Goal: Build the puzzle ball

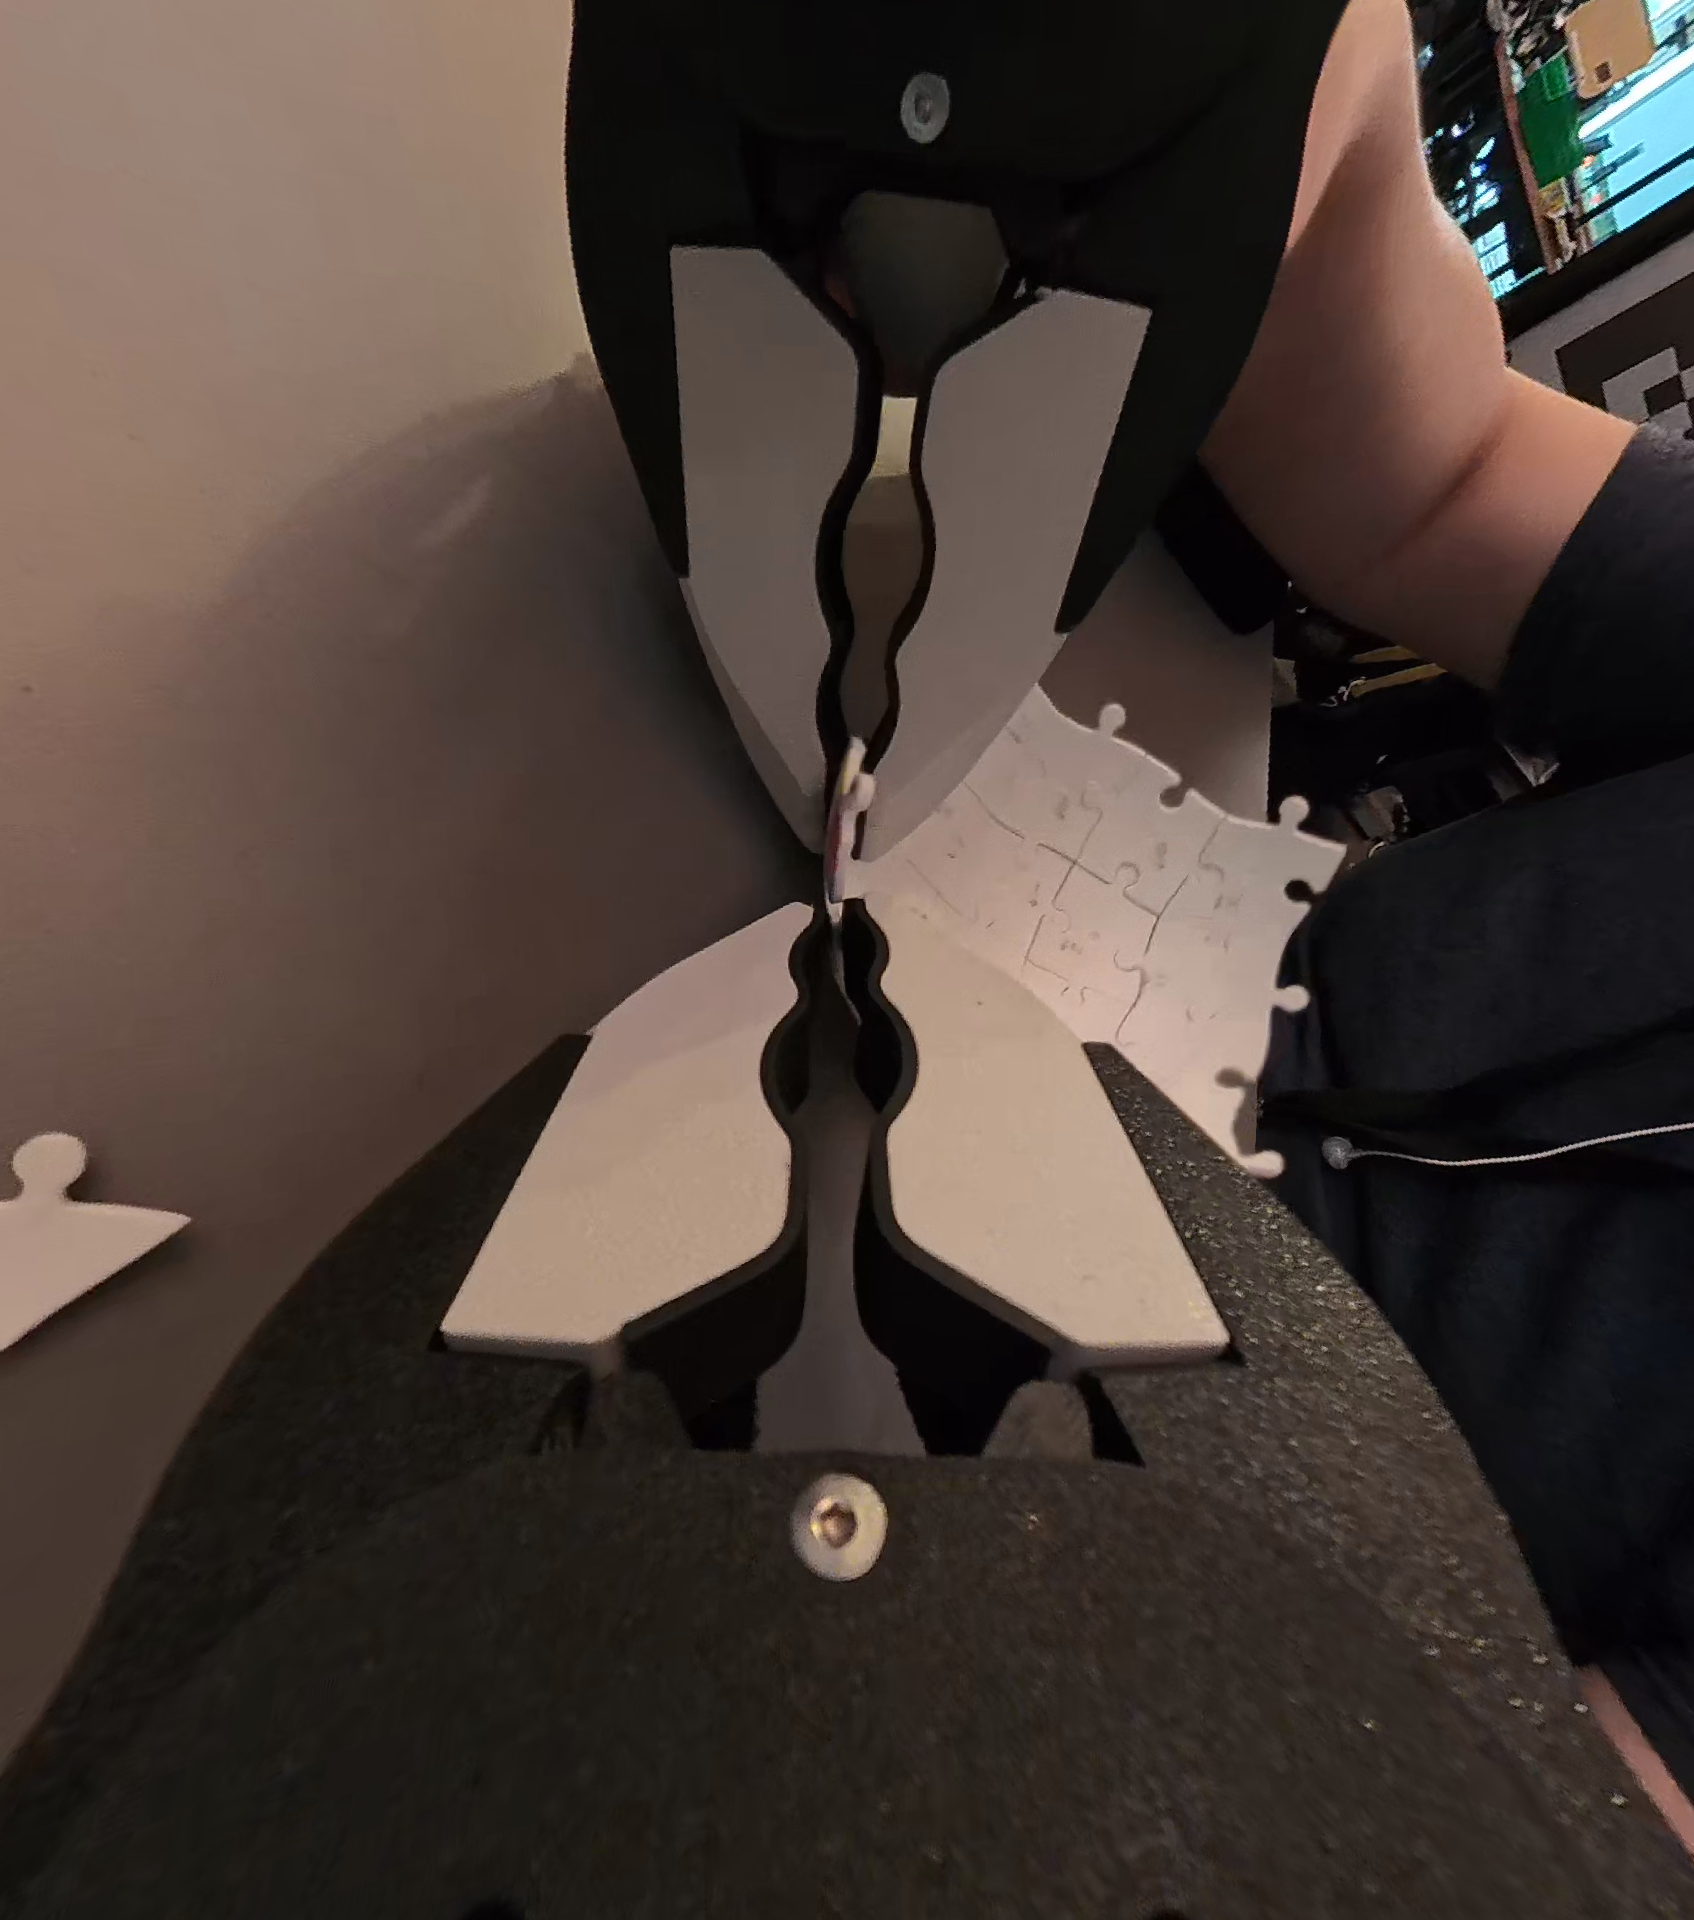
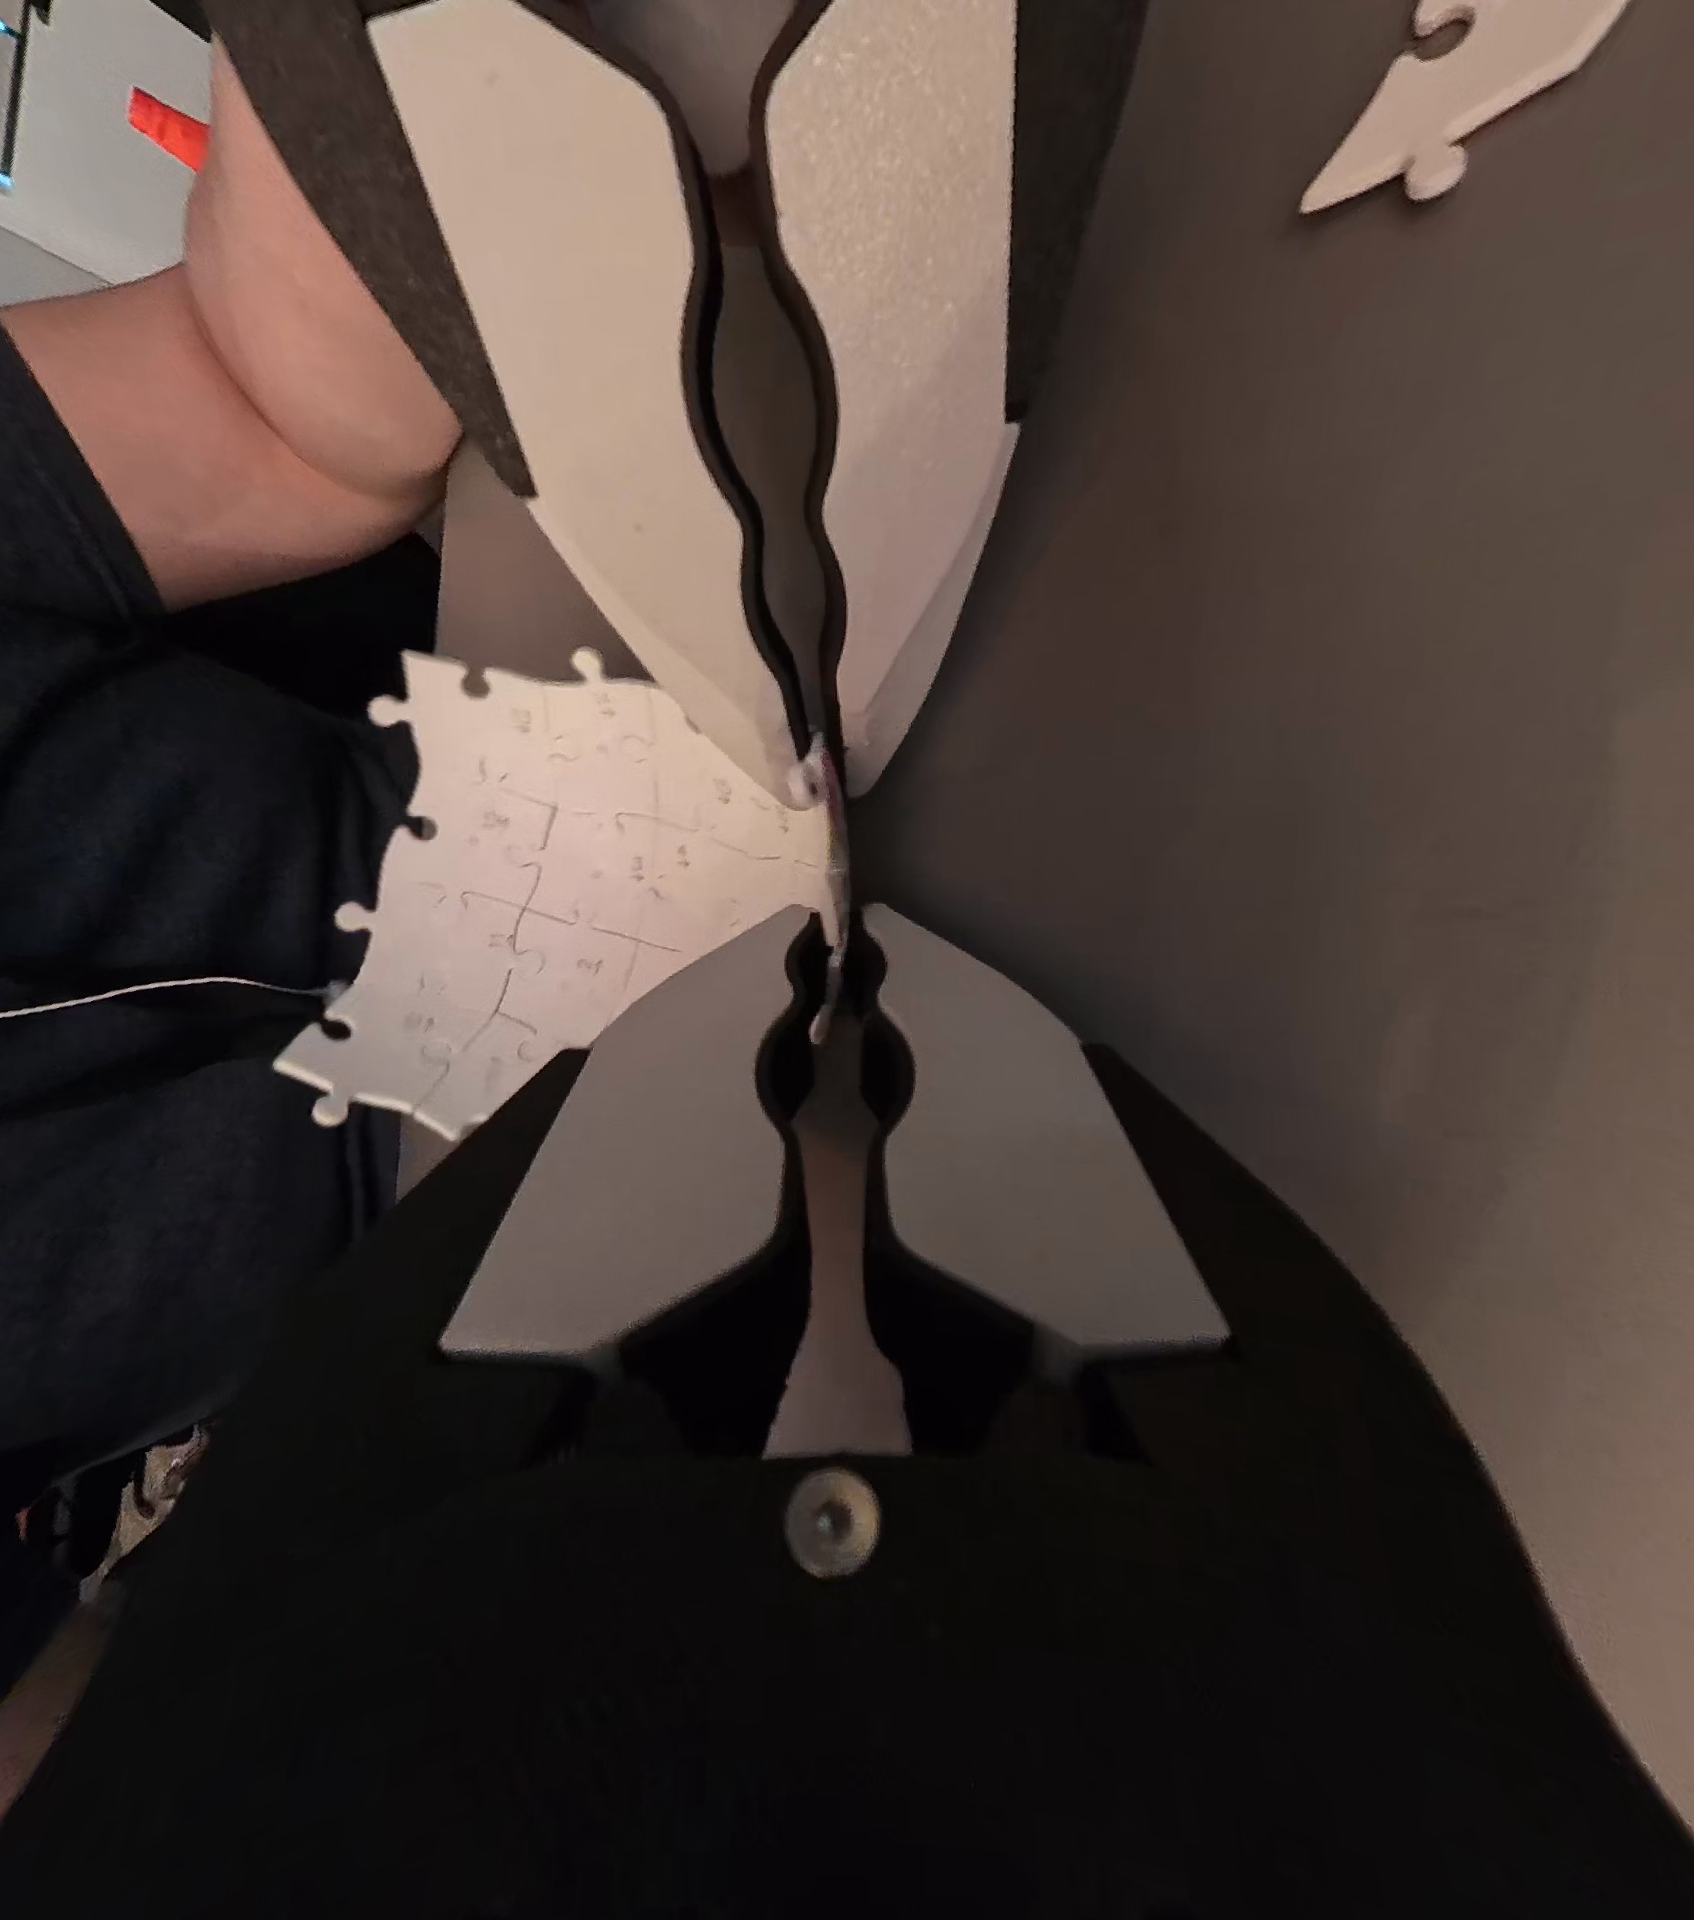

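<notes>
White-padded and black-framed, your left gripper (image 1: 838, 925) is pinched tight on the near edge of a curved white panel of joined plastic puzzle pieces (image 1: 1123, 883), its wavy pads closed against the thin rim with only a sliver of it showing between the tips. Your right gripper (image 2: 838, 935) meets it nose to nose from the opposite side and is likewise clamped onto the same edge of that panel, so the two sets of tips almost touch along one seam. From the left wrist view the assembled panel fans away to the right of the tips, seen edge-on where you hold it, its blank inner face crossed by interlocking seams and its far border lined with knobs and sockets; small markings sit on several pieces but are too faint to make out. It hangs in the air above a plain grey tabletop (image 1: 251, 727), just in front of your dark blue shirt (image 1: 1549, 1247), with your bare forearm (image 1: 1425, 436) beyond the right gripper. Well apart on the tabletop, to the left in the left wrist view, lies a loose white pointed puzzle piece (image 1: 1, 1268).
</notes>
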### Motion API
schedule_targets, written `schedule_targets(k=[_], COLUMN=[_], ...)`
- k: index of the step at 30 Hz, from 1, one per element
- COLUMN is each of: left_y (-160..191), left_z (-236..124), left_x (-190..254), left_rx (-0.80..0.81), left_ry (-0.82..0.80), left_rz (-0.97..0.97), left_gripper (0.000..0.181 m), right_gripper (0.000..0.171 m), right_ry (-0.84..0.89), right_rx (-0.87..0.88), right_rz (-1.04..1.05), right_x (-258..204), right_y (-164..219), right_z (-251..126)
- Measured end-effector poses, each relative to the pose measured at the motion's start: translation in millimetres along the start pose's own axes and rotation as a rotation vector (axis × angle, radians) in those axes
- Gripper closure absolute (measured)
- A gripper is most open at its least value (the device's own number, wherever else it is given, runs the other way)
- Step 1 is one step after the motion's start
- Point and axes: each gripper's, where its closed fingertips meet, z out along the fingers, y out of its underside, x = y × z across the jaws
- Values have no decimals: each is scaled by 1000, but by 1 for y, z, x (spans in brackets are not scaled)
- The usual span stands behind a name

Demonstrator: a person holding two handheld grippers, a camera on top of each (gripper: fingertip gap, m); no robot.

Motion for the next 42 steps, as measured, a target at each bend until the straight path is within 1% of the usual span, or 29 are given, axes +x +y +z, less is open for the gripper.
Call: schedule_targets(k=[3, 12, 19, 22, 27, 28, 30, 32, 38, 40, 42], left_y=[-1, -2, -2, -2, -2, -3, -3, -4, -6, -6, -7], left_z=[0, 0, 0, 1, 0, -1, -1, 0, 0, 0, -1], left_x=[0, 2, 2, 1, 2, 2, 3, 6, 9, 9, 10], left_rx=[9, 8, 8, 5, 15, 20, 21, 23, 29, 26, 35], left_ry=[10, 13, -2, -11, 18, 20, 20, 29, 35, 30, 32], left_rz=[-19, -2, 13, 18, -14, -14, -6, 3, 20, 25, 23], left_gripper=[179, 179, 178, 178, 179, 179, 179, 178, 178, 178, 178], right_gripper=[158, 167, 167, 167, 167, 166, 159, 159, 162, 167, 167], right_ry=[-24, -14, 52, 39, -11, -19, -18, -28, -125, -107, -72], right_rx=[17, -34, -46, -43, -31, -23, 13, 13, 0, -14, -29], right_rz=[-12, -2, -29, -9, 17, 22, 28, 46, 79, 79, 71], right_x=[-2, -1, 2, 2, -1, -1, 0, 1, -10, -8, -7], right_y=[-1, 6, 7, 7, 6, 5, 0, 1, 3, 4, 4], right_z=[-4, -4, -4, -4, -4, -5, -7, -8, 0, 2, 0])
